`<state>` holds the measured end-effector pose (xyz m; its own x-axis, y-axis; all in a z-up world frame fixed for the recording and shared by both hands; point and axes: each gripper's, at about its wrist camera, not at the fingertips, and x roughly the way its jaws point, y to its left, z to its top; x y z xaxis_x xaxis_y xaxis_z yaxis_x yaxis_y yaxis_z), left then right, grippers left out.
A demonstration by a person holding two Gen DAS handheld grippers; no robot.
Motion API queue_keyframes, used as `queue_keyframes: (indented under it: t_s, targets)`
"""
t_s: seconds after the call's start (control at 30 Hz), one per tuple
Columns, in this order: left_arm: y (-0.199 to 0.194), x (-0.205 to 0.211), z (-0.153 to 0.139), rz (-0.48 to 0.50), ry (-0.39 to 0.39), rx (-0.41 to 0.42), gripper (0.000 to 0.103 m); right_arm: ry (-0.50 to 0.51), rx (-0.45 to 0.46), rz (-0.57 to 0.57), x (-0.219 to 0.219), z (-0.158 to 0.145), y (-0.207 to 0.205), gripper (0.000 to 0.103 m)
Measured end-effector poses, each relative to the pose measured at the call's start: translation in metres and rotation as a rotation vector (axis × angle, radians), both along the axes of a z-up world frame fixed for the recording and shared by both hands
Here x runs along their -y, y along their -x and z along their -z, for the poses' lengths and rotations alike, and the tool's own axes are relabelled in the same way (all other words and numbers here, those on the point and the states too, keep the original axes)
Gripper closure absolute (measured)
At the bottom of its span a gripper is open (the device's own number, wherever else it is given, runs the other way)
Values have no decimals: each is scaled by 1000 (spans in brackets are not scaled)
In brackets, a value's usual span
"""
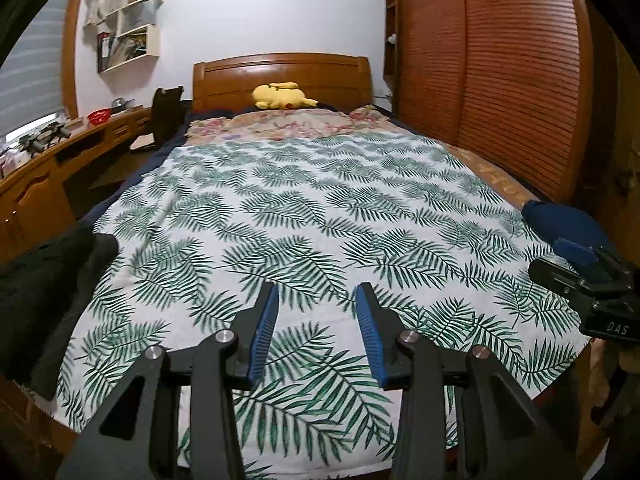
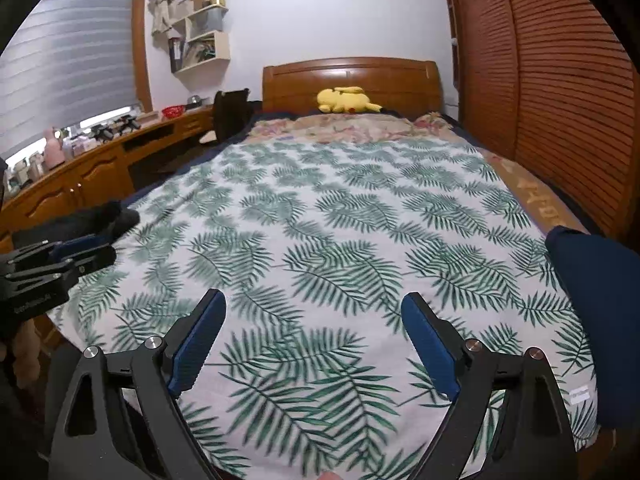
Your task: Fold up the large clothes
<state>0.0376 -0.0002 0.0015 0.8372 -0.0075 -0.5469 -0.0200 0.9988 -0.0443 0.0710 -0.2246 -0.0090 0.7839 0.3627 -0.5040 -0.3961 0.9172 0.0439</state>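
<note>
A white sheet with green fern print (image 1: pixel 304 200) (image 2: pixel 344 216) lies spread flat over the bed. A black garment (image 1: pixel 48 280) (image 2: pixel 92 216) is heaped at the sheet's left edge. A navy garment (image 1: pixel 560 220) (image 2: pixel 592 300) lies at the right edge. My left gripper (image 1: pixel 317 286) hovers over the near middle of the sheet, jaws apart, nothing between them. My right gripper (image 2: pixel 314 294) hangs over the near part too, jaws spread wide and empty. Each gripper shows in the other's view: the right one (image 1: pixel 580 264) close to the navy garment, the left one (image 2: pixel 72 252) close to the black garment.
A yellow plush toy (image 1: pixel 280 96) rests by the wooden headboard (image 1: pixel 280 76), with a floral blanket (image 1: pixel 288 126) below it. Louvred wooden wardrobe doors (image 1: pixel 500 80) run along the bed's right side. A wooden desk (image 1: pixel 40 184) and dark chair (image 1: pixel 166 116) stand left.
</note>
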Motion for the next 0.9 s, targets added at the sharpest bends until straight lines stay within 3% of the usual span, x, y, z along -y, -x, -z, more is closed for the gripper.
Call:
queue_keyframes:
  t_s: [0.4, 0.9]
  targets:
    - [31, -17, -32, -48, -4, 86, 63, -11, 110, 12, -18, -33, 31, 11]
    - [37, -19, -31, -61, 9, 95, 63, -16, 119, 22, -17, -35, 32, 11]
